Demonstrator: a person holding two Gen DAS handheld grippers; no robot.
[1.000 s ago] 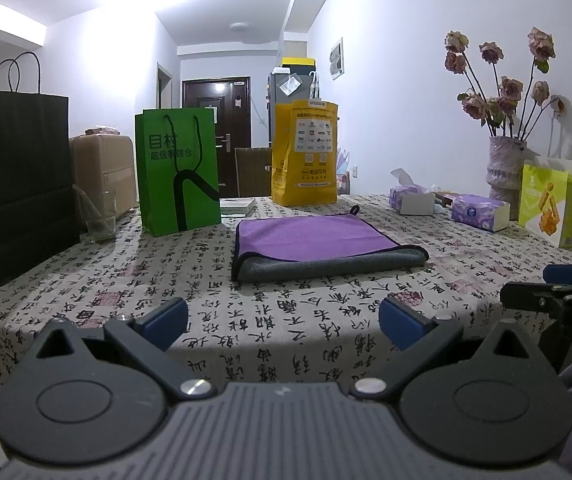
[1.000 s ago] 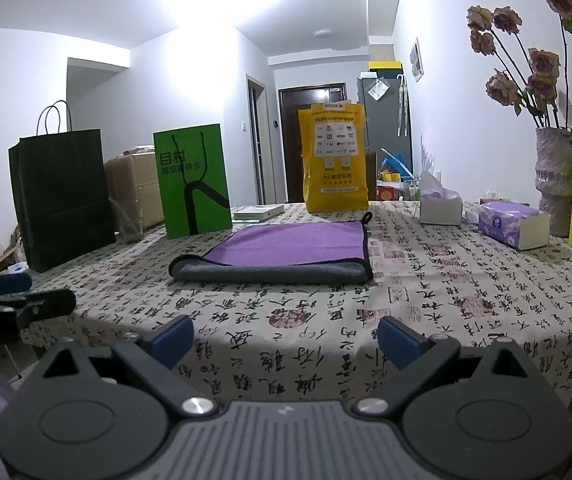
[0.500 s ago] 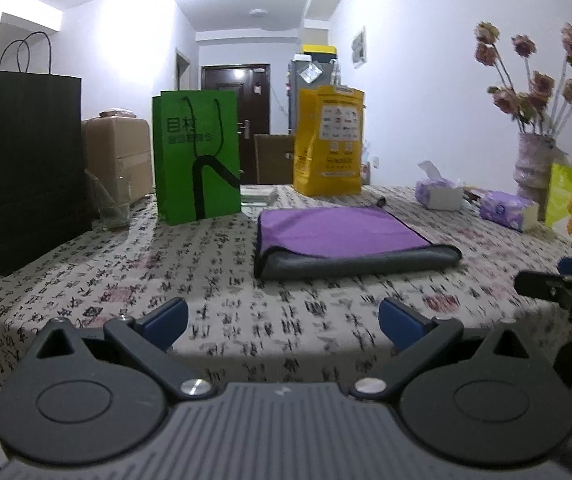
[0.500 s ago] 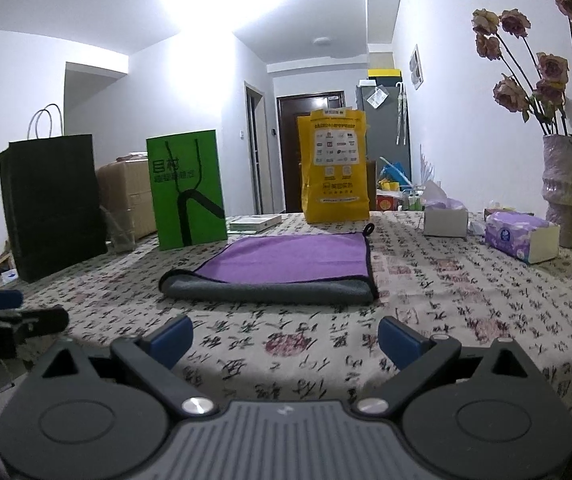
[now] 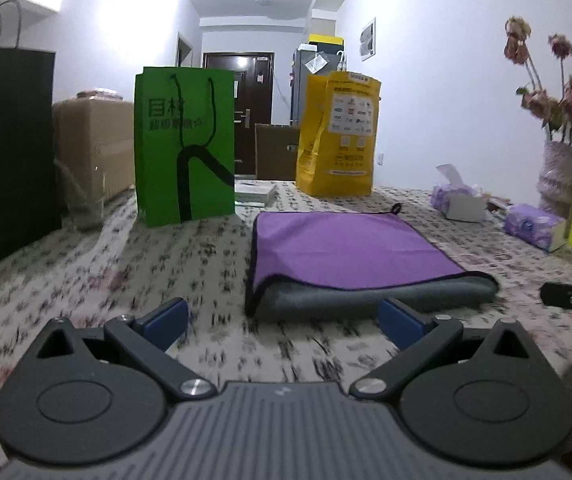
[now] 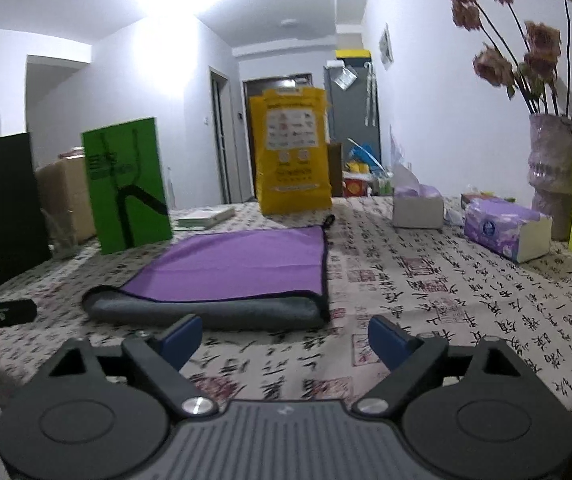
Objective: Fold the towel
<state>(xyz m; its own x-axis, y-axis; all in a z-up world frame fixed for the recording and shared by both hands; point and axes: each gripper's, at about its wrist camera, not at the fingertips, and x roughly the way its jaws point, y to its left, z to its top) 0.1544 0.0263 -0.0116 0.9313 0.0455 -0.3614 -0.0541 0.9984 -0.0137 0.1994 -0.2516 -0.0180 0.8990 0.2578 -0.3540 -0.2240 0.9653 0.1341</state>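
Folded towel point(image 5: 350, 252); both grippers agape

We see the towel point(image 5: 350, 256) lying folded on the table point(image 5: 85, 280), dead ahead at twelve o'clock of the left gripper point(image 5: 281, 320). At eleven o'clock stands a shopping bag point(image 5: 183, 144), with a taller bag point(image 5: 5, 152) at nine and a box point(image 5: 93, 152) behind, between them. Behind the towel, at one o'clock, stands another bag point(image 5: 338, 132). At two o'clock lie two tissue packs point(image 5: 534, 226), the vase point(image 5: 558, 176) behind them. The right gripper point(image 6: 281, 338) faces the towel's near edge.
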